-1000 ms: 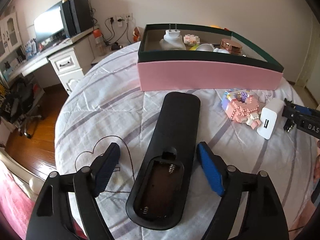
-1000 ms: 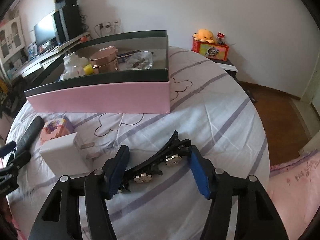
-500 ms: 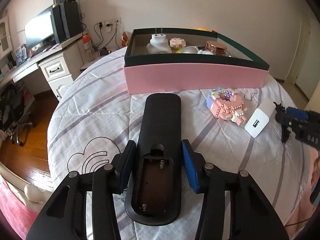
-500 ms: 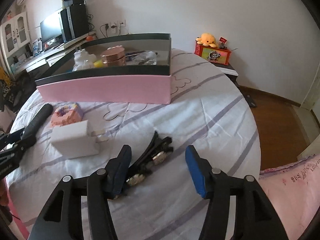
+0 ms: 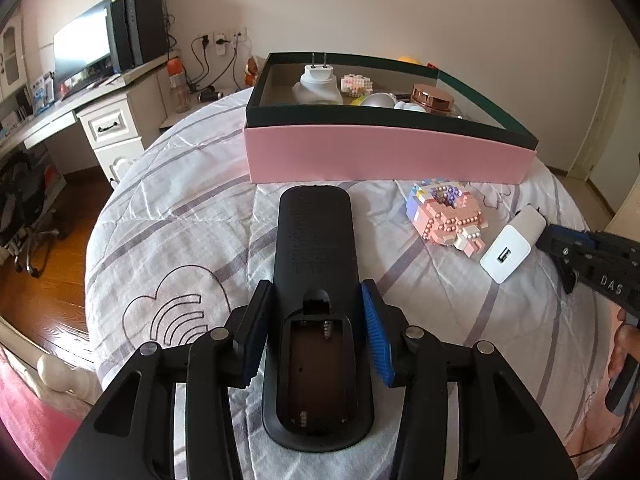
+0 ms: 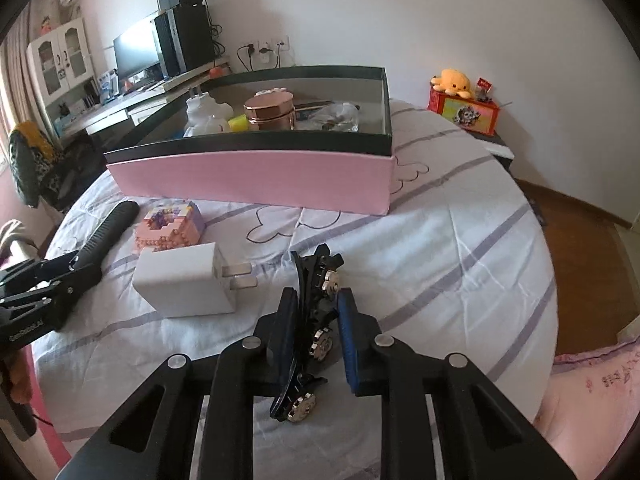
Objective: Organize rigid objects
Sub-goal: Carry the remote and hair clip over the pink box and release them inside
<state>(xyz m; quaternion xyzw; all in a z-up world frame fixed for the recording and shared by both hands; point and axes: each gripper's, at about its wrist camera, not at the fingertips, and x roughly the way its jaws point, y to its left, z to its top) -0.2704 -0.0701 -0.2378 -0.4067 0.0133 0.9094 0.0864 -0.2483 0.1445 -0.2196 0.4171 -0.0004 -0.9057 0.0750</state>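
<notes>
Since a second ago, we see both hand-held grippers drawn in: the left hand-held gripper (image 5: pixel 316 332) now clamps the black remote (image 5: pixel 316 320), the right hand-held gripper (image 6: pixel 316 336) a black hair clip (image 6: pixel 314 320), both low over the striped bedspread (image 6: pixel 440 240). Beyond lie the white charger (image 6: pixel 184 280) and pink brick model (image 6: pixel 170 226), then the pink box (image 6: pixel 256 178).

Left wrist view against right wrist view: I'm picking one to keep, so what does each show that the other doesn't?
Only the left wrist view shows the remote's open battery bay, with the left gripper shut on the remote. Only the right wrist view shows the black hair clip in the shut right gripper, plus the orange plush. Both show the pink box, the block toy and the white charger.
</notes>
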